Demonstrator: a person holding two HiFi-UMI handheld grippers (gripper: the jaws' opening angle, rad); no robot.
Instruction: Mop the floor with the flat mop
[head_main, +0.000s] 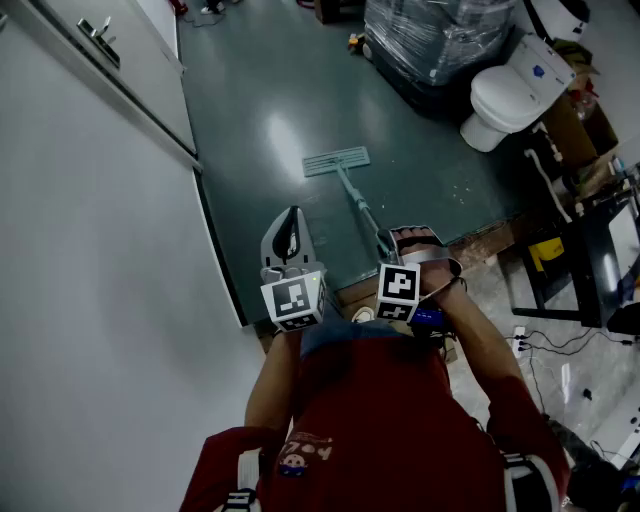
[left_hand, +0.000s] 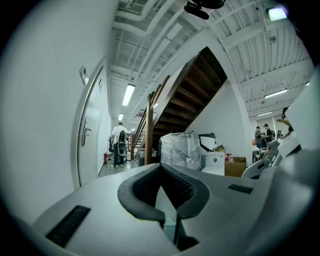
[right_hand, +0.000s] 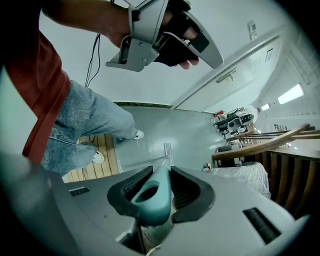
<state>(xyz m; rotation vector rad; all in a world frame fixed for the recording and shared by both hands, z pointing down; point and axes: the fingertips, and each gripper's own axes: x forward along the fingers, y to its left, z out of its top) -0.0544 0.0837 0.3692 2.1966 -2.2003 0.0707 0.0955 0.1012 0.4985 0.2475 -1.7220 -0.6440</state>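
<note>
My right gripper (right_hand: 161, 172) clamped on teal end of mop handle (right_hand: 151, 199). Handle slants down to mop head (head_main: 337, 160), lying flat on green floor (head_main: 262, 110) ahead of me. My left gripper (left_hand: 162, 172) pinched together, empty, held just beside right one.

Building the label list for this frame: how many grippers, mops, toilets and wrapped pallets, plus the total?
Grippers: 2, left gripper and right gripper
Mop: 1
Toilet: 1
Wrapped pallet: 1
Total: 5
</note>
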